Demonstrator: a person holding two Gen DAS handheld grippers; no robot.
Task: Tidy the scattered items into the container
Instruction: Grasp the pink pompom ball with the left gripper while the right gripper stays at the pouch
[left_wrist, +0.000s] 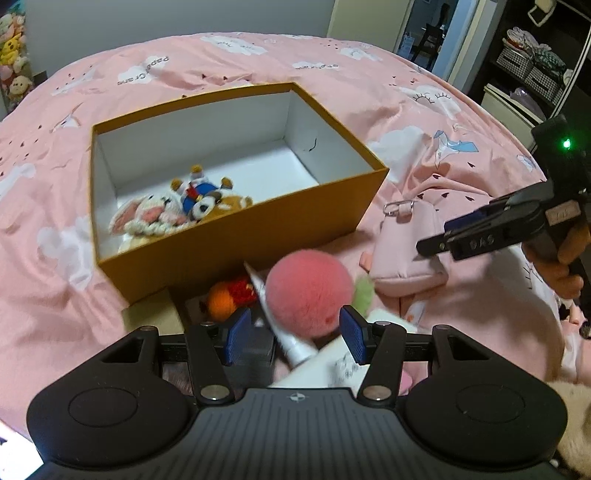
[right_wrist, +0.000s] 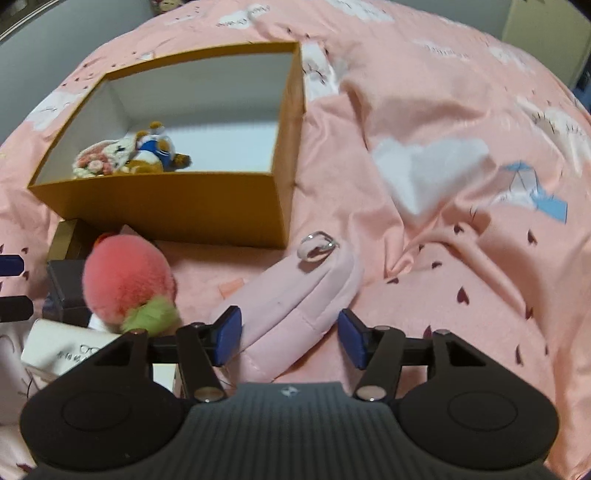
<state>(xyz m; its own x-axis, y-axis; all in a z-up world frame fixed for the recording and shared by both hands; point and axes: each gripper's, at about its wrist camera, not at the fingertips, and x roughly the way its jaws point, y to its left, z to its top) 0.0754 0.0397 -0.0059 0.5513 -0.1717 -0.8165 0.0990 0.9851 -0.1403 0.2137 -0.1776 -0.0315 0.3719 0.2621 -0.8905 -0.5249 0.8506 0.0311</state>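
A pink pouch (right_wrist: 295, 302) lies between the right gripper's (right_wrist: 290, 338) spread jaws, pads not touching it. The left gripper (left_wrist: 293, 338), jaws apart, straddles a pink pompom (left_wrist: 308, 291) and white tube (left_wrist: 280, 325). Ahead sits the box (left_wrist: 236, 236), plush toys (left_wrist: 177, 212) inside.

the box's (left_wrist: 236, 236) near wall hides the lower parts of the plush toys (left_wrist: 177, 212) inside it. a pink pompom (left_wrist: 308, 293) covers most of a white tube (left_wrist: 291, 345) and all but a tuft of something green (left_wrist: 364, 291). an orange and red toy (left_wrist: 229, 297) behind them is too blurred to identify. print on a white carton (right_wrist: 66, 349) is smeared beyond reading. the pouch's (right_wrist: 295, 306) near end disappears under the right gripper's (right_wrist: 290, 339) body. a hand (left_wrist: 565, 266) is cut by the frame's right edge.
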